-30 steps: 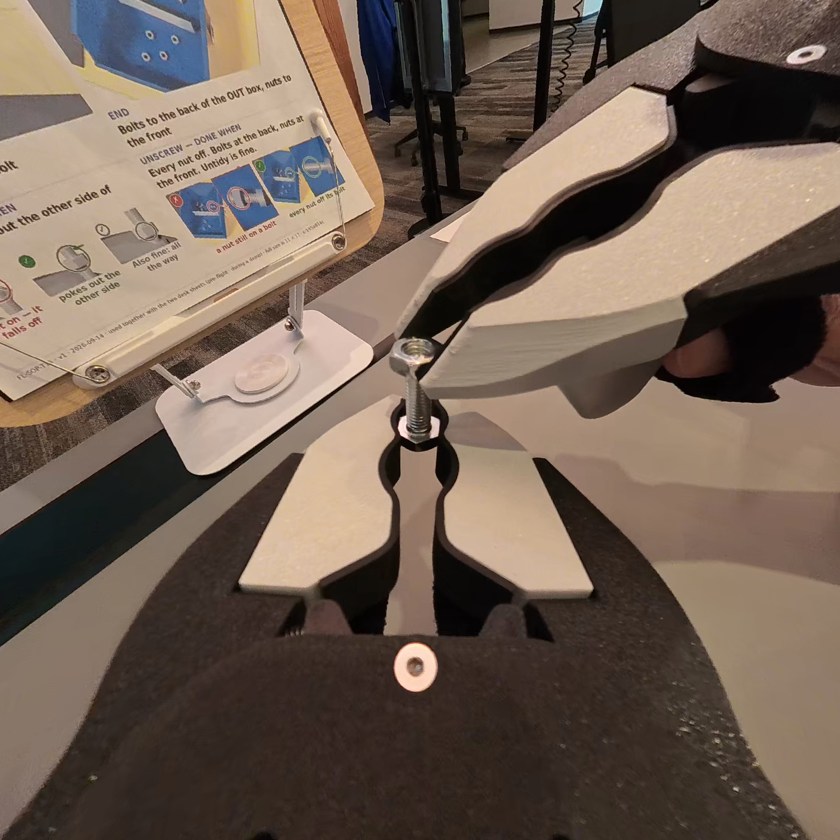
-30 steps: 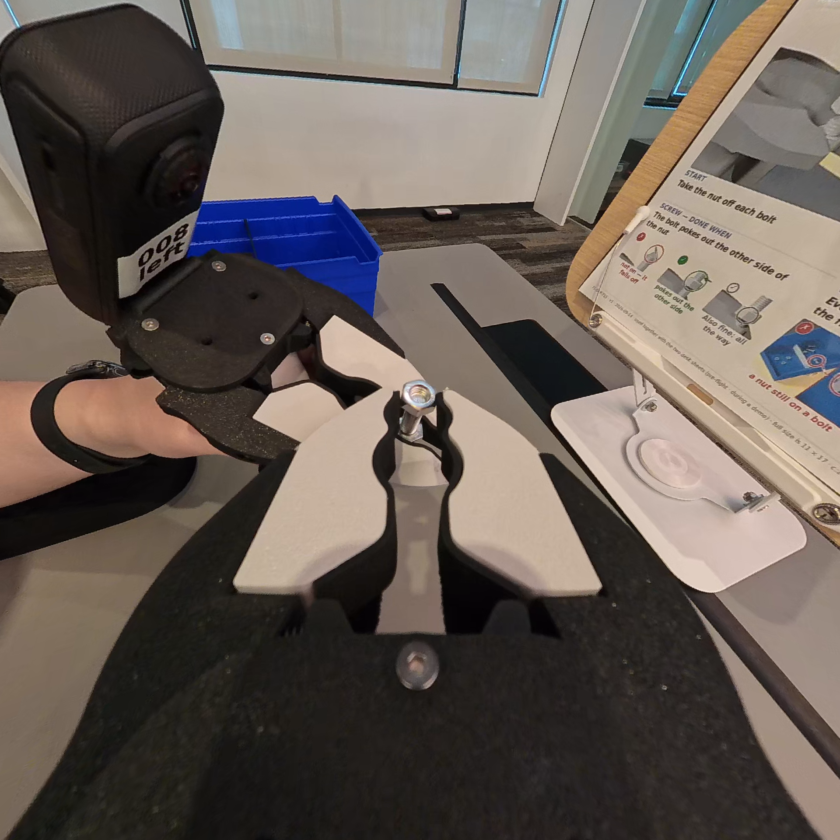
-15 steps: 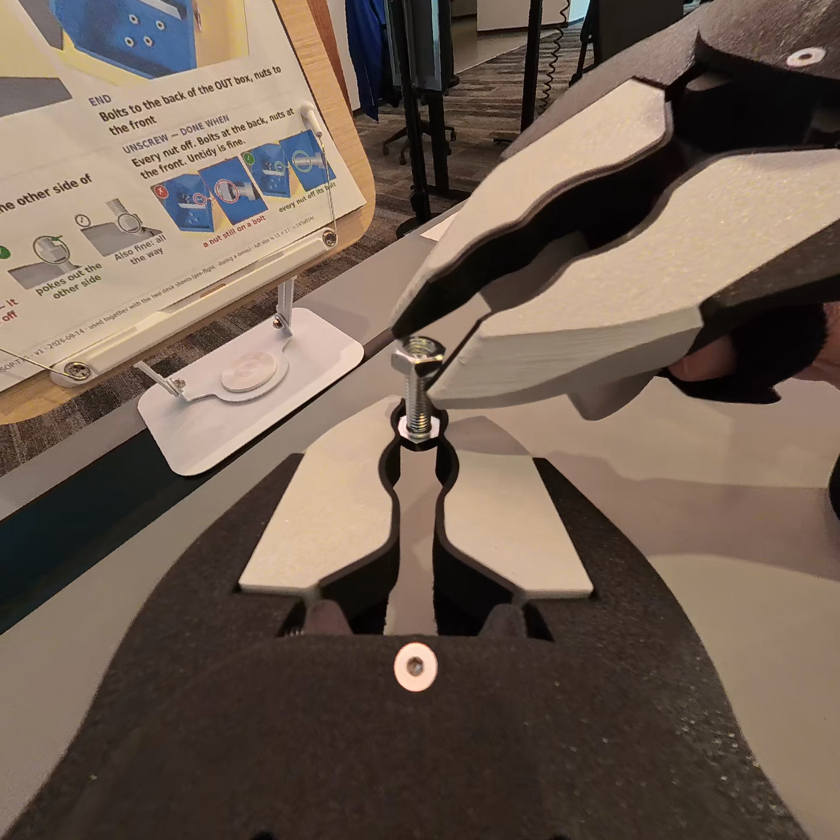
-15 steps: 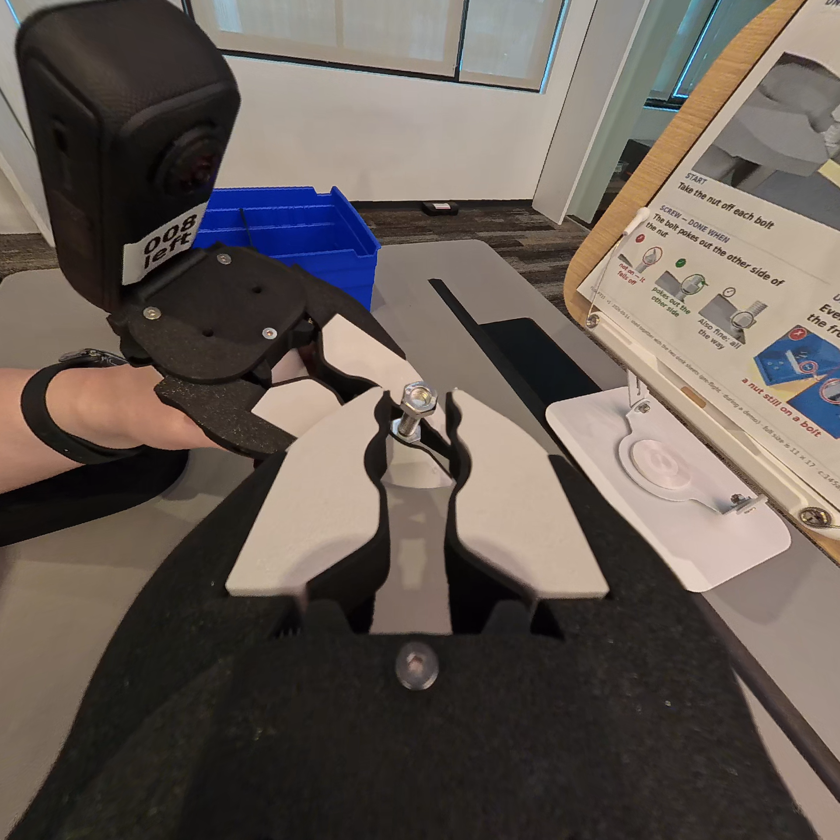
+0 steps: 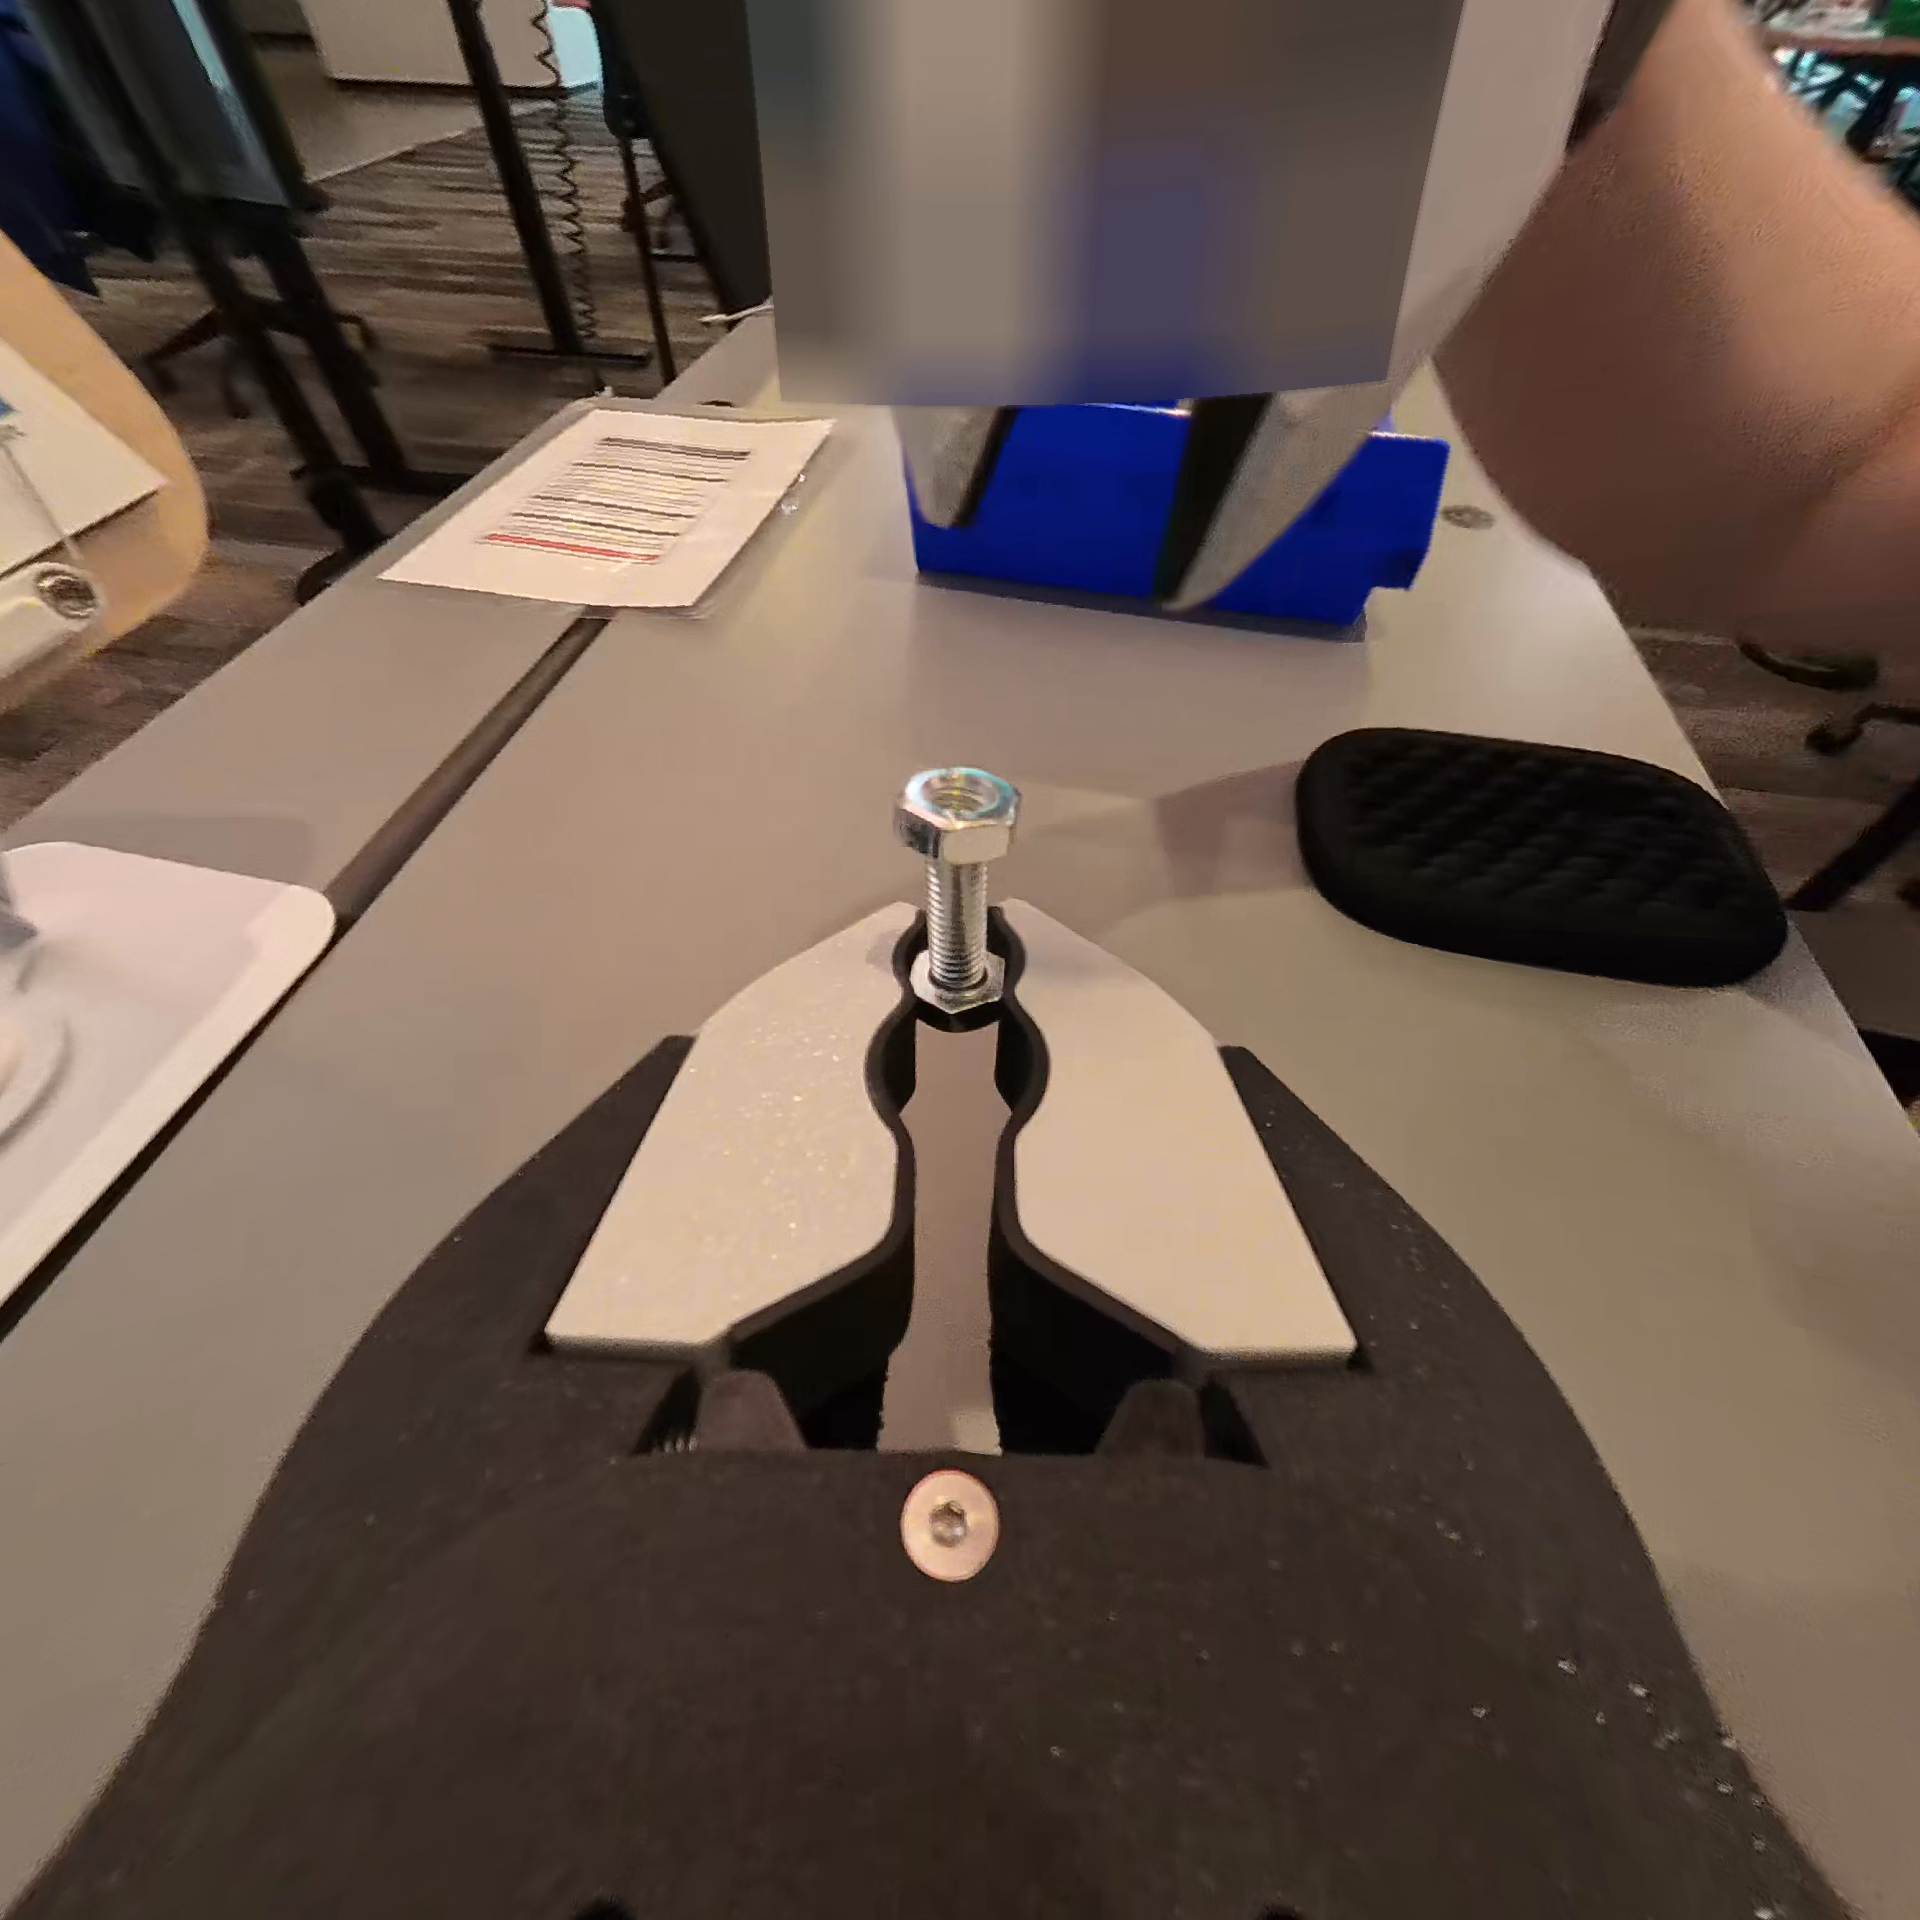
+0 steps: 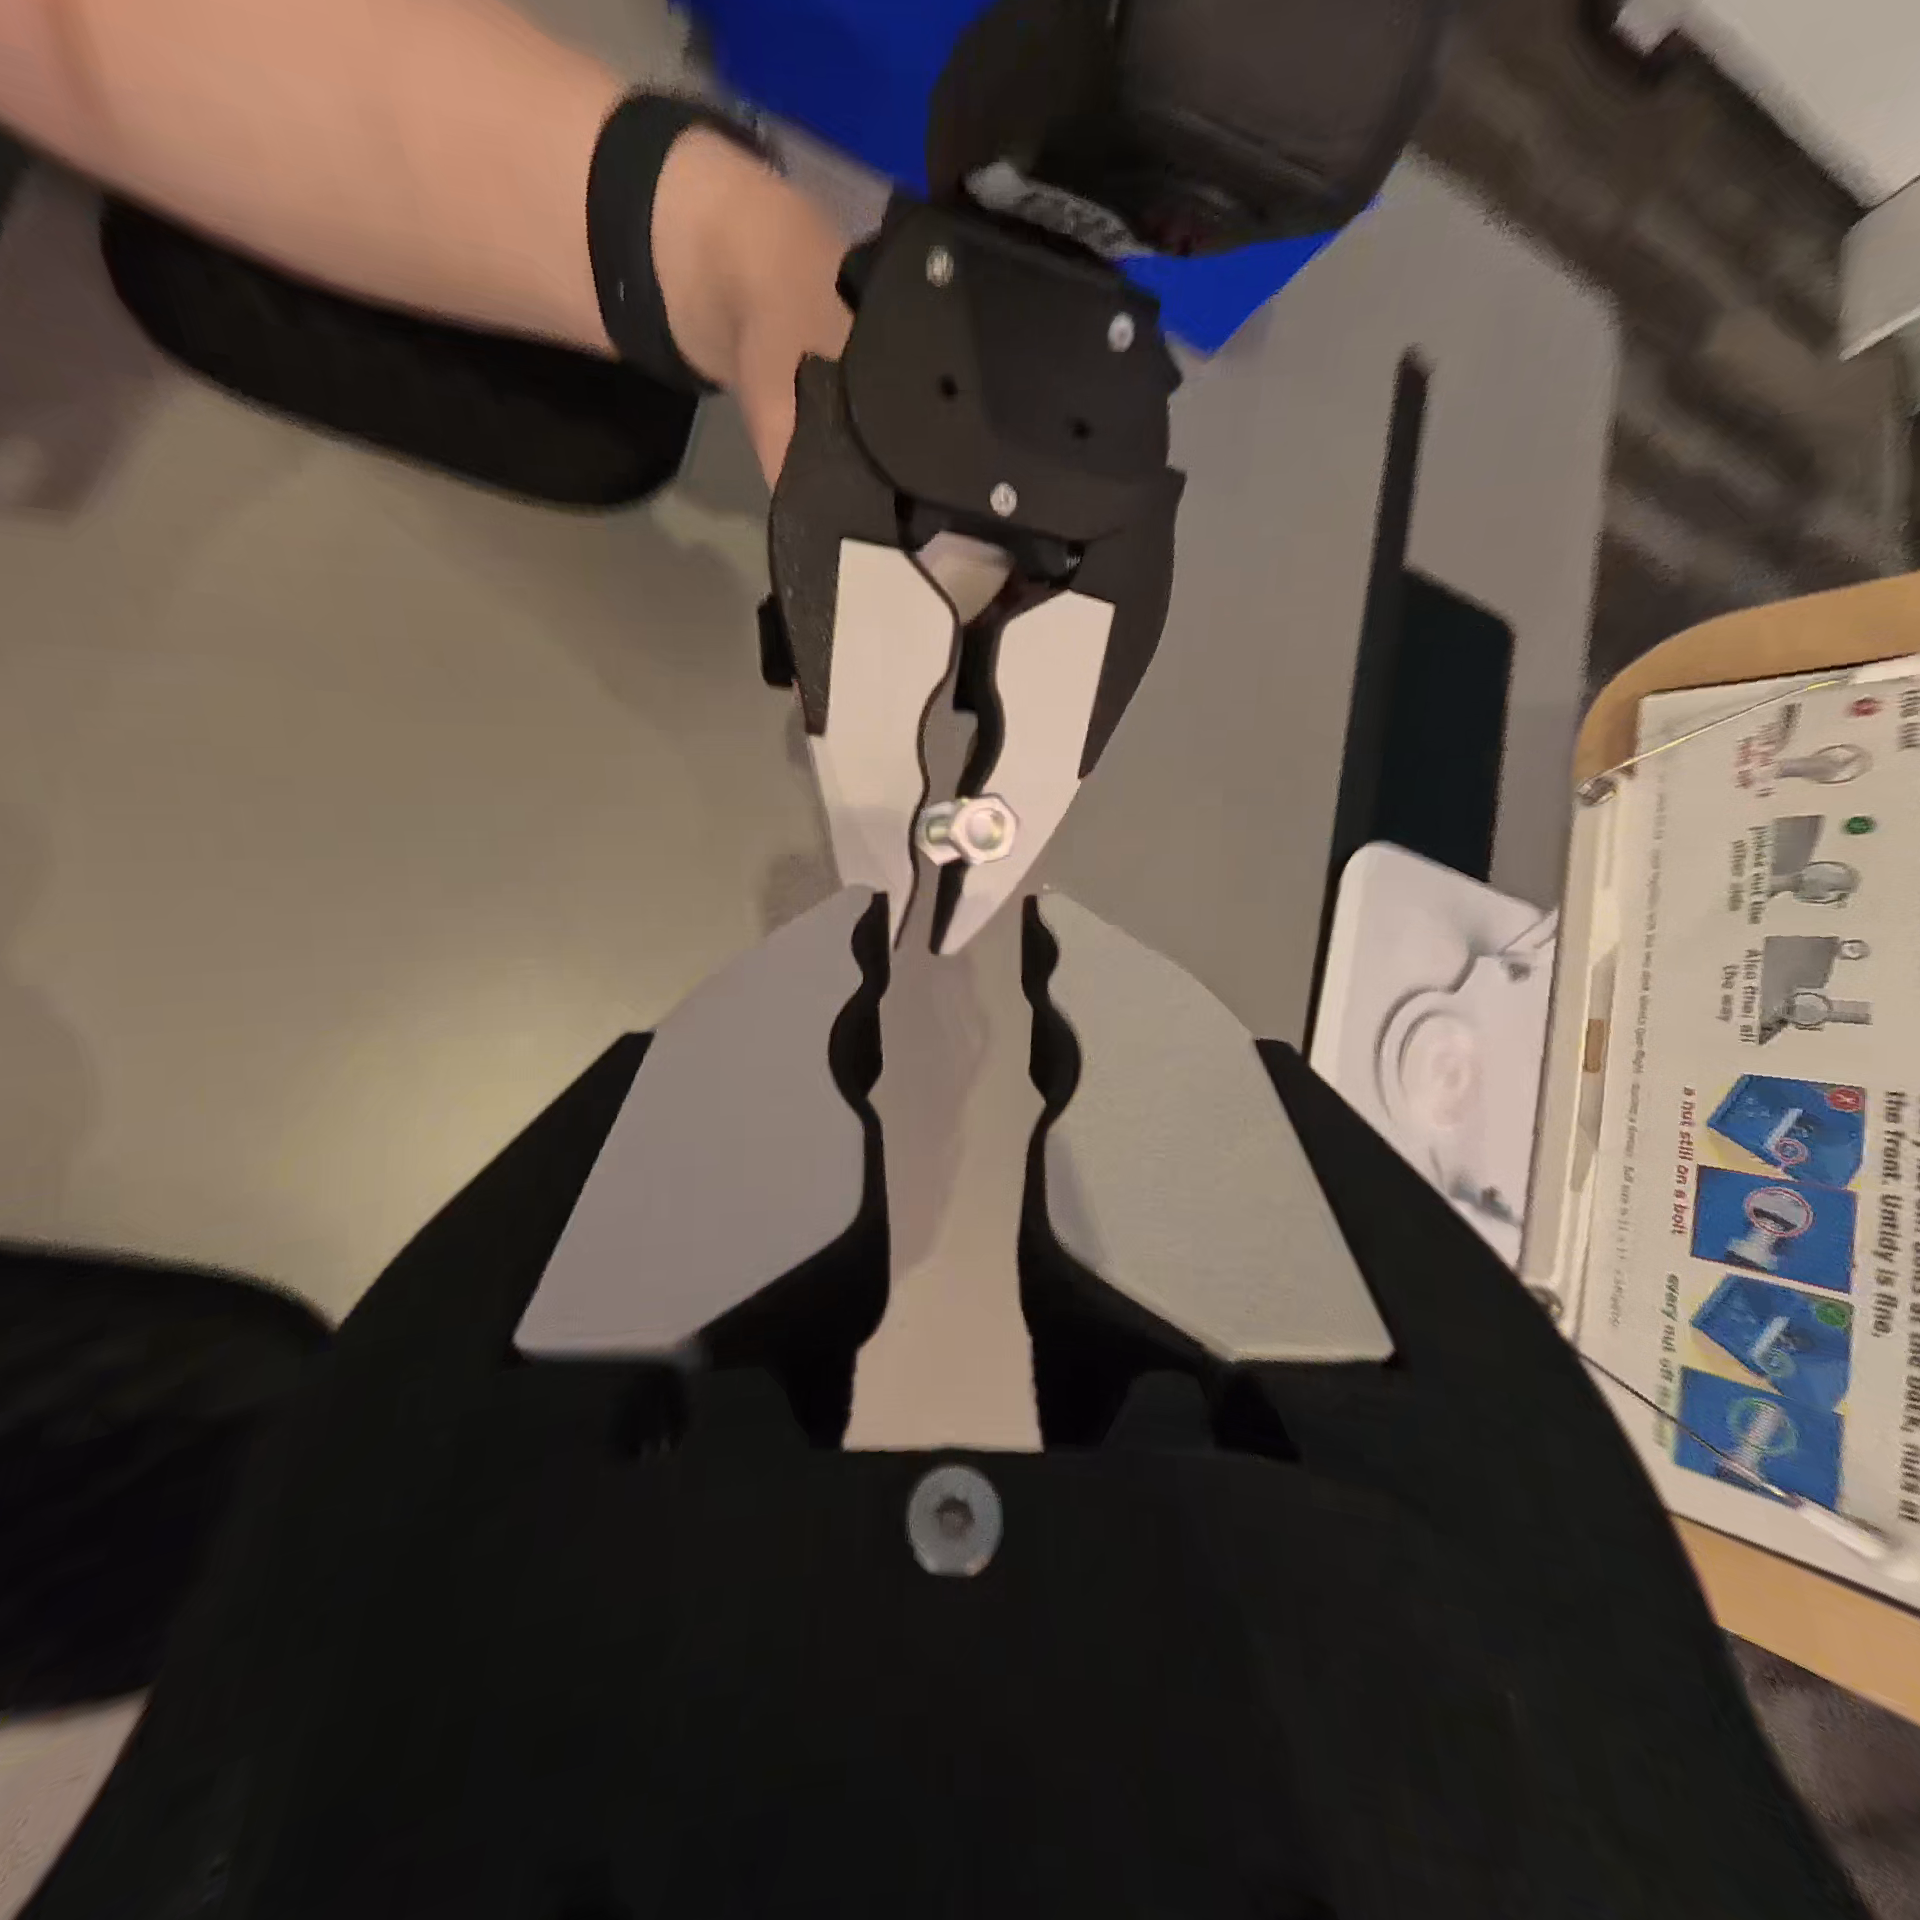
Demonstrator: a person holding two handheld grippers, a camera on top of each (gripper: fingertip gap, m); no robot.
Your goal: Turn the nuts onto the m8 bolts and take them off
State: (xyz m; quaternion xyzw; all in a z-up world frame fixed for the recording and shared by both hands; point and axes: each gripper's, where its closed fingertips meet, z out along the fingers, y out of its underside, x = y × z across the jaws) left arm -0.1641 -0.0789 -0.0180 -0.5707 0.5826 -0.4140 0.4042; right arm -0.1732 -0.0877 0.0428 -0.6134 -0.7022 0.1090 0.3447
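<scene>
- Gripping the bolt [image 5: 958, 935] by its head, the left gripper [image 5: 956, 961] holds it upright above the grey counter [image 5: 727, 727]; nut [image 5: 956, 812] sits at the thread tip
- Right gripper [image 6: 954, 914] stands spread and empty, directly above the nut
- Step judged: turning the nut; direction cannot be told
- Next: close squarely on the nut's flats, then rotate

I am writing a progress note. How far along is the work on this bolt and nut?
Done: the silver hexagonal nut sits at the very top of the threaded silver bolt, almost unscrewed.
In hand: the left gripper is shut on the bolt's lower end, holding it upright. The right gripper is open, hovering above.
Left: the nut is not yet off. Other bolts cannot be seen.
</scene>
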